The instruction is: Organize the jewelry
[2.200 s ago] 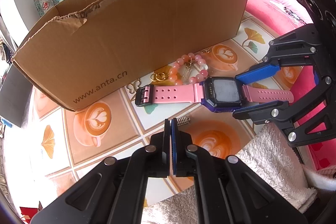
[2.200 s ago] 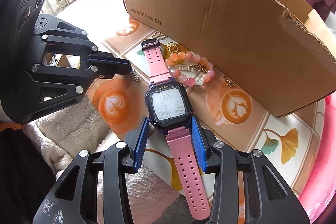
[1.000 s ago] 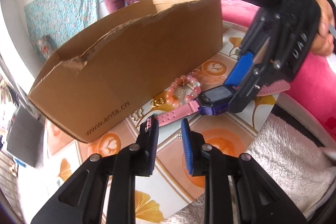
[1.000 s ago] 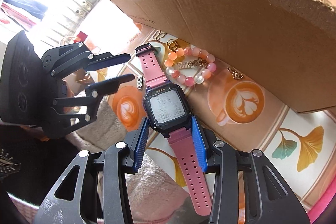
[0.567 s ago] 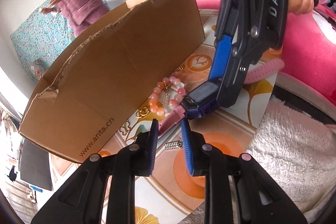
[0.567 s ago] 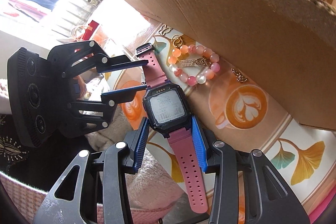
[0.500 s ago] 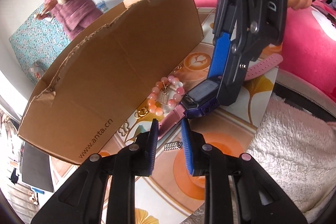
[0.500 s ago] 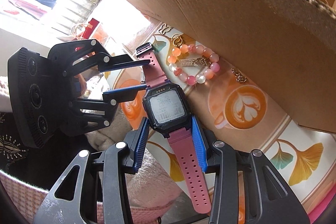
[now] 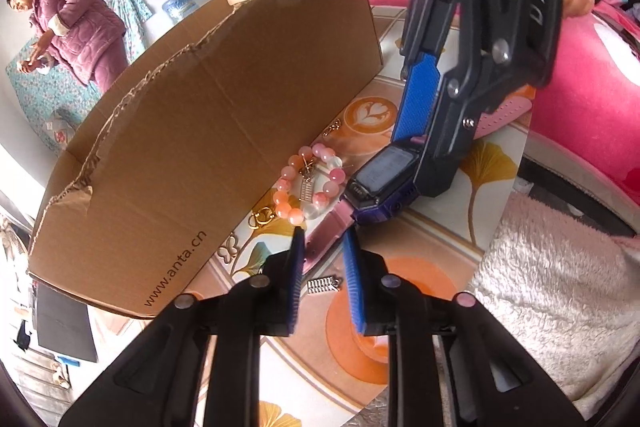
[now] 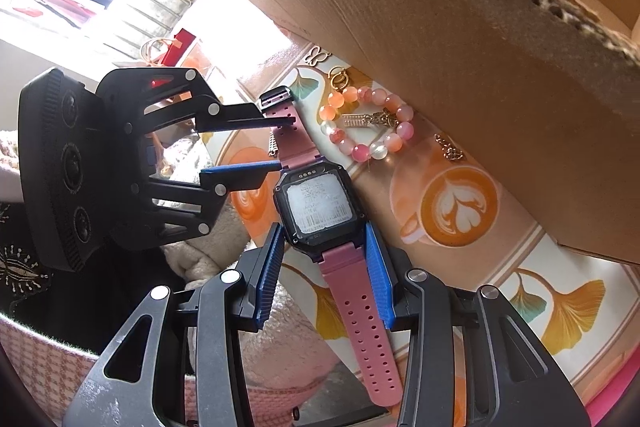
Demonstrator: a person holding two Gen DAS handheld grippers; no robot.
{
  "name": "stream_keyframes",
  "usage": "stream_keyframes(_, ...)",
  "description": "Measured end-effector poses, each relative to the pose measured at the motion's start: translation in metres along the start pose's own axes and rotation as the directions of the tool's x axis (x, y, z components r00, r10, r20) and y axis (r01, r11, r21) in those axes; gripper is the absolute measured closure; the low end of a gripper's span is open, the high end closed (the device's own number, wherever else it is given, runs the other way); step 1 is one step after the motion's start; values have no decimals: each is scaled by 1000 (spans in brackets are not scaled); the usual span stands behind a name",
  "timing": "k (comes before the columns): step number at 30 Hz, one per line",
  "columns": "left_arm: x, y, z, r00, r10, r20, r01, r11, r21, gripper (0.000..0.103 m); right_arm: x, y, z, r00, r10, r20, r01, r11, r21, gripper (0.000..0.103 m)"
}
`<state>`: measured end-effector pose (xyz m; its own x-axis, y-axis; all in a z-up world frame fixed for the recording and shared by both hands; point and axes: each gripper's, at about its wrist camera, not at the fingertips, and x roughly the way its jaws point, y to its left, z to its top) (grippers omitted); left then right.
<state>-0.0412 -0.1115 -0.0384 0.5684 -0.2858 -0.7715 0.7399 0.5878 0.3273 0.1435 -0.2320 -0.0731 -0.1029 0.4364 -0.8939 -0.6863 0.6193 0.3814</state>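
A pink-strapped watch with a dark square face lies beside a torn cardboard box. My right gripper is shut on the watch body, and it shows in the left wrist view clamping the watch. My left gripper is open, its jaws on either side of the far strap end; in the right wrist view its fingertips straddle that strap. A pink bead bracelet with a gold charm lies next to the watch and shows in the left wrist view. A small silver spring lies between my left fingers.
Gold rings and a small gold chain piece lie along the box wall on the patterned tablecloth. A fluffy white towel lies at the table's near side. A person in purple stands far behind.
My left gripper has opened and moved forward until its jaws flank the watch strap. The right gripper stayed shut on the watch and tilted more upright.
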Motion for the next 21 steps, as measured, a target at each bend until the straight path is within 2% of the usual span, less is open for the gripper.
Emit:
stream_keyframes(8,2,17,10,994,-100,-31,96,989,-114,93,-7,13,-24,993,-79,93,77,997,25,61)
stream_keyframes(15,10,34,16,987,-157,-43,147,973,-179,93,-8,33,-58,958,-211,193,207,978,42,61)
stream_keyframes(16,11,37,16,985,-165,-44,154,970,-190,93,-8,35,-63,951,-233,205,226,972,55,62)
stream_keyframes(18,11,43,14,983,-177,-46,164,965,-206,93,-6,37,-72,932,-285,221,274,958,81,72)
stream_keyframes(20,13,46,16,981,-186,-47,171,960,-222,93,-6,38,-80,908,-348,232,328,937,121,87)
stream_keyframes(21,13,47,15,981,-186,-47,171,959,-226,93,-8,39,-83,901,-355,250,328,933,144,88)
